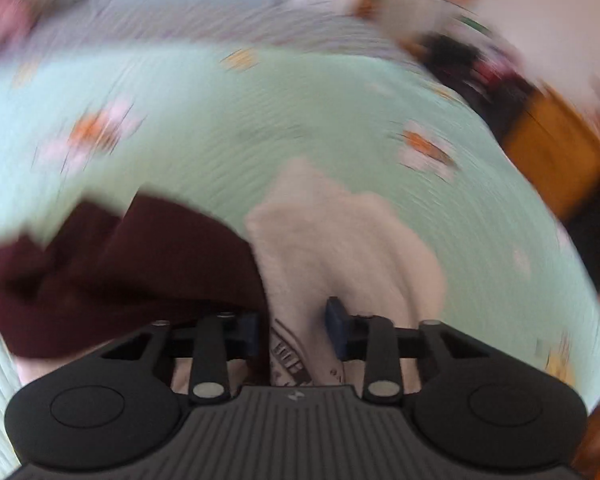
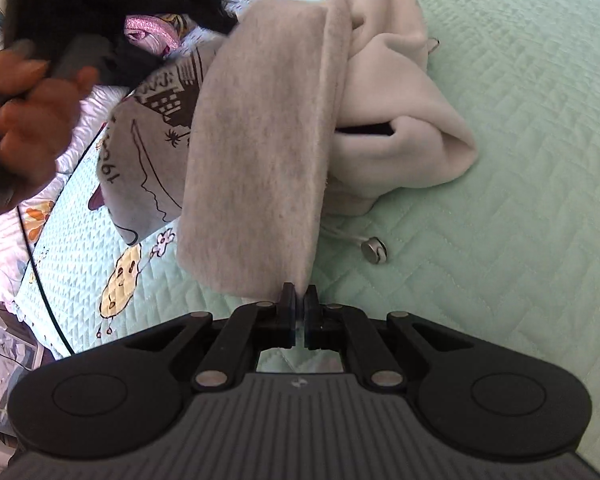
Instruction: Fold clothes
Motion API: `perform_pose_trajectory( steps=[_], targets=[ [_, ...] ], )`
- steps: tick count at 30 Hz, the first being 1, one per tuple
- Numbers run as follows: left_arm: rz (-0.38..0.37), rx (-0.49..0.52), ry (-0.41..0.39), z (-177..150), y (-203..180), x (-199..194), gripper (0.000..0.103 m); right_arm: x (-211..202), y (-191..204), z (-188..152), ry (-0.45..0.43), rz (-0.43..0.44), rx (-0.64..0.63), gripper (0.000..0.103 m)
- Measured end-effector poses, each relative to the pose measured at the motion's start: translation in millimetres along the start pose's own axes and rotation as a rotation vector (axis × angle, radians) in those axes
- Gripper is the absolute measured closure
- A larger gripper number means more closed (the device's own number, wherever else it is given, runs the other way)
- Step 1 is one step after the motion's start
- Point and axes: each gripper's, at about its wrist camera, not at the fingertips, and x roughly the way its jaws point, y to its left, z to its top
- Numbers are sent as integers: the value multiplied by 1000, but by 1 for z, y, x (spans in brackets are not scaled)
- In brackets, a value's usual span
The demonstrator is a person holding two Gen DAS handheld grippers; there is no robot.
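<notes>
Pinching the grey sweatshirt (image 2: 256, 148) by its edge, the right tongs (image 2: 299, 300) are clamped to lift it off the bed (image 2: 520, 160) for folding — the left tongs (image 1: 296, 324), partly open, straddle its printed cloth without visibly pressing

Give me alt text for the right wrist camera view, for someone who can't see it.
The right gripper is shut on the edge of a grey sweatshirt, lifting a fold of it above a mint-green quilted bedspread. The sweatshirt's printed front and a drawstring toggle show beside it; at upper left a hand holds the other gripper's handle.
</notes>
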Motion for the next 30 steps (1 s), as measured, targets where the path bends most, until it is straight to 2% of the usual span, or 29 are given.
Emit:
perform_pose_trajectory(
  steps=[3, 7, 9, 12, 13, 14, 15, 16, 17, 18, 19, 22, 24, 26, 30],
  targets=[
    [-43, 170, -38, -22, -29, -19, 72, -3, -9, -3, 2, 31, 66, 98],
    [-86, 295, -24, -63, -41, -31, 72, -25, -35, -12, -11, 86, 206, 91],
    [-94, 319, 10, -83, -40, -29, 72, -45, -49, -17, -37, 76, 248, 90],
    [-120, 302, 76, -105, -35, -18, 72, -74, -54, -2, -135, -12, 202, 90],
    [-143, 288, 103, -112, -33, -13, 76, -84, -55, 4, -169, -43, 185, 89],
    [-146, 289, 111, -118, -34, -11, 76, -94, -56, 9, -203, -73, 167, 87],
    [-128, 305, 101, -124, -36, -12, 76, -99, -47, 22, -234, -92, 116, 77],
    [-119, 311, 94, -127, -37, -13, 76, -103, -37, 36, -263, -106, 56, 61],
    [-121, 305, 92, -127, -36, -13, 76, -107, -26, 50, -293, -121, -4, 51],
    [-123, 300, 90, -128, -36, -13, 76, -106, -14, 65, -313, -128, -63, 34],
    [-128, 291, 89, -128, -34, -13, 76, -105, -2, 80, -330, -133, -122, 26],
    [-148, 254, 95, -123, -26, -14, 76, -101, 34, 125, -380, -146, -299, 20],
    [-154, 244, 100, -122, -26, -13, 76, -76, 61, 151, -332, -144, -406, 18],
    [-148, 254, 99, -124, -28, -11, 76, -42, 82, 172, -239, -171, -459, 18],
    [-140, 258, 97, -125, -27, -12, 76, 13, 100, 190, -107, -373, -518, 18]
  ],
)
